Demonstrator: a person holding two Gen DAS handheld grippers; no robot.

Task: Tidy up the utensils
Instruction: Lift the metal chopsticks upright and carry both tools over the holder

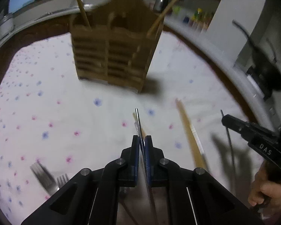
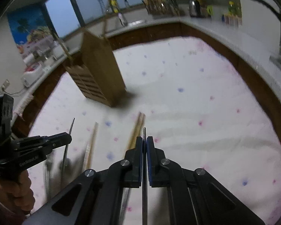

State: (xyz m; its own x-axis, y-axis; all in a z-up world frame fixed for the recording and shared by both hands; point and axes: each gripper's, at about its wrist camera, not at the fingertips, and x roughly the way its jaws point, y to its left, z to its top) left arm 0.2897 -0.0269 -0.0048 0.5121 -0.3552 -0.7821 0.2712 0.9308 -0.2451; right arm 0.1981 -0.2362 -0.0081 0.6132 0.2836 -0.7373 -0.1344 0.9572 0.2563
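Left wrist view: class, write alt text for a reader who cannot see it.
The left gripper is shut on a thin metal chopstick above a flower-print tablecloth. A slatted wooden utensil holder stands ahead.

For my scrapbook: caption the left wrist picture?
Left tongs pinch a metal chopstick before the wooden holder.
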